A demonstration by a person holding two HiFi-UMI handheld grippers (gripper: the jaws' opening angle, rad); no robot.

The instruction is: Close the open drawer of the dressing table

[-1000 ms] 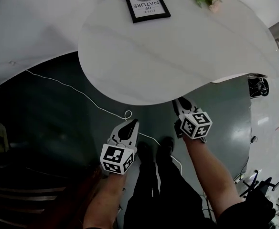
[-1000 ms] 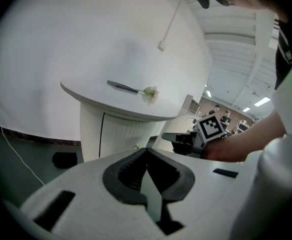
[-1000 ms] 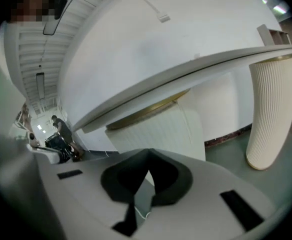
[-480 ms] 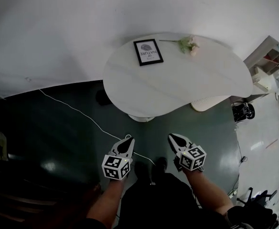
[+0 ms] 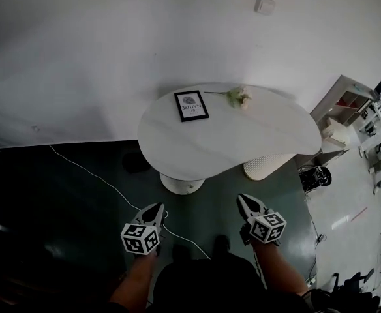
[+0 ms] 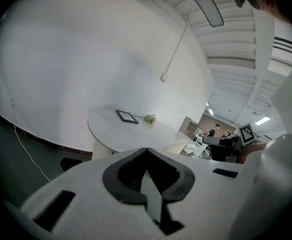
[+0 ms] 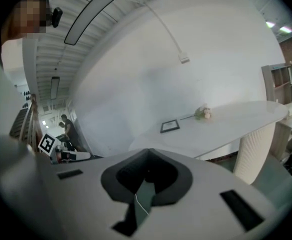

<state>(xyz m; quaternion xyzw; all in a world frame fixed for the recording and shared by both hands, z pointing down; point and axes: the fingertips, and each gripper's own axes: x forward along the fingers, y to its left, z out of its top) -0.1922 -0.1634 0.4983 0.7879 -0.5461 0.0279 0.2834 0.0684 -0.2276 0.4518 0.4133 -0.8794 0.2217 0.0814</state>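
Your left gripper (image 5: 156, 207) hangs low over the dark green floor (image 5: 213, 188). Its own view shows the jaws drawn together tip to tip, with nothing held between them. Your right gripper (image 5: 243, 199) sits beside it at about the same height. Its jaws also meet at the tips and hold nothing. Both point toward the dressing table (image 5: 243, 139) and are well apart from it.

The table stands ahead of you against the white wall (image 5: 112, 57). Its white, kidney-shaped top rests on a smooth round pedestal (image 5: 182, 184) on your left and a ribbed one (image 5: 264, 167) on your right. From these views you cannot make out the drawer, or whether it is open or shut.

A black picture frame (image 5: 191, 105) lies flat on the top near the wall. A flower sprig (image 5: 237, 96) lies just beside it to the right. A thin white cable (image 5: 92, 173) runs across the floor from the wall toward your left gripper. A pale shelf unit (image 5: 344, 103) stands off to the right of the table.
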